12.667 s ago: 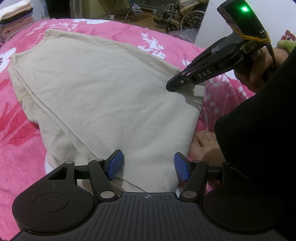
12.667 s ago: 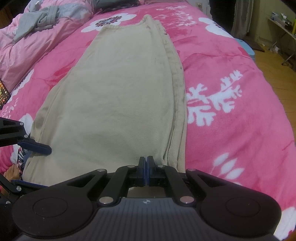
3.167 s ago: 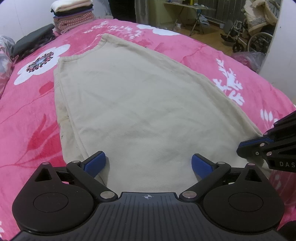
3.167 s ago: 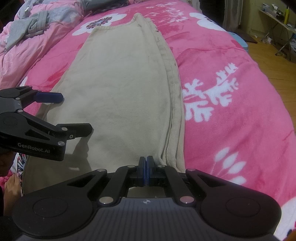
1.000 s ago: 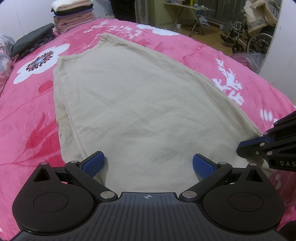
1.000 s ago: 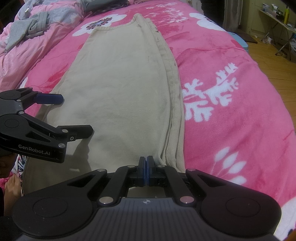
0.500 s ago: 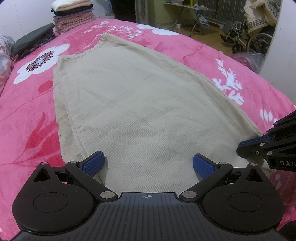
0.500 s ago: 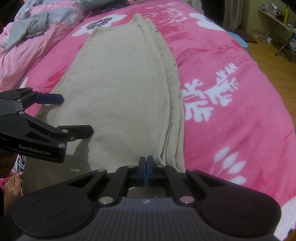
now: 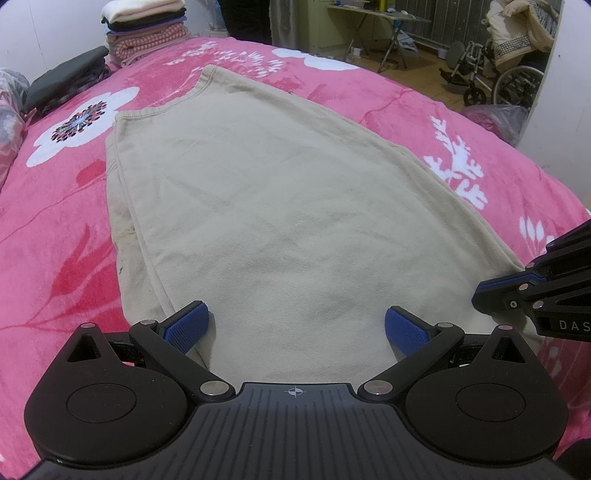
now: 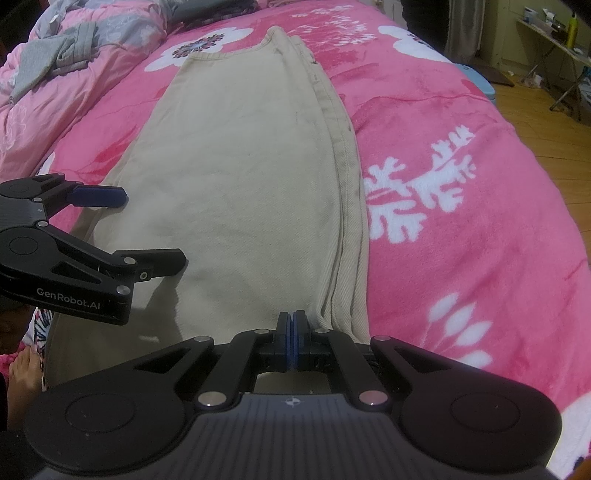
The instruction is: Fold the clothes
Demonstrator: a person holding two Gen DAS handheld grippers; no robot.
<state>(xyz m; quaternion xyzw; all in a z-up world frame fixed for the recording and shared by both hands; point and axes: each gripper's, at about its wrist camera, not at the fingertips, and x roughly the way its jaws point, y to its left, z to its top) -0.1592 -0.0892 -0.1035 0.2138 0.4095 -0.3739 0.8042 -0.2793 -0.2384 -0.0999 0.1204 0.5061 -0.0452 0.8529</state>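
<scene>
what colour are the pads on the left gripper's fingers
Blue, on black fingers. They show best in the left wrist view.

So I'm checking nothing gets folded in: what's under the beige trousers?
Under the beige trousers only the pink floral blanket shows, around their edges. Whatever lies beneath the cloth itself is covered and cannot be seen.

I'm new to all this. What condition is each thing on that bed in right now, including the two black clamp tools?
Beige trousers: laid flat on the blanket, folded lengthwise, legs stacked.
Left gripper: open wide, over the near end of the trousers.
Right gripper: shut at the near right edge of the trousers; whether cloth is pinched is hidden.
Pink floral blanket: spread over the bed.
Stack of clothes: folded and piled.
Grey garment: crumpled, unfolded.
</scene>
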